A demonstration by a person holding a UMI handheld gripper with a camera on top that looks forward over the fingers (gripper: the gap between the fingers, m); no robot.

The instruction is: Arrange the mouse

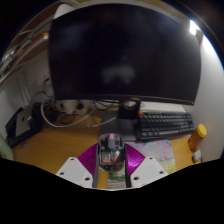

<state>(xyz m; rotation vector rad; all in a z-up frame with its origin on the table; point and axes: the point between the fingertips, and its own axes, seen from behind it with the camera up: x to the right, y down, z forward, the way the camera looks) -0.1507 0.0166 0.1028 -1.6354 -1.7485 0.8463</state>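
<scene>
- On my left, cables [55, 110] trail over the wooden counter [45, 150] under the monitor [120, 50].
- Centre: my fingers [111, 168] are clenched on the mouse [111, 153], held between the pads just above the counter.
- It looks light, rigid and smooth-shelled, so I judge side grips safest.
- Right: keyboard [165, 122], orange bottle [197, 136].
</scene>
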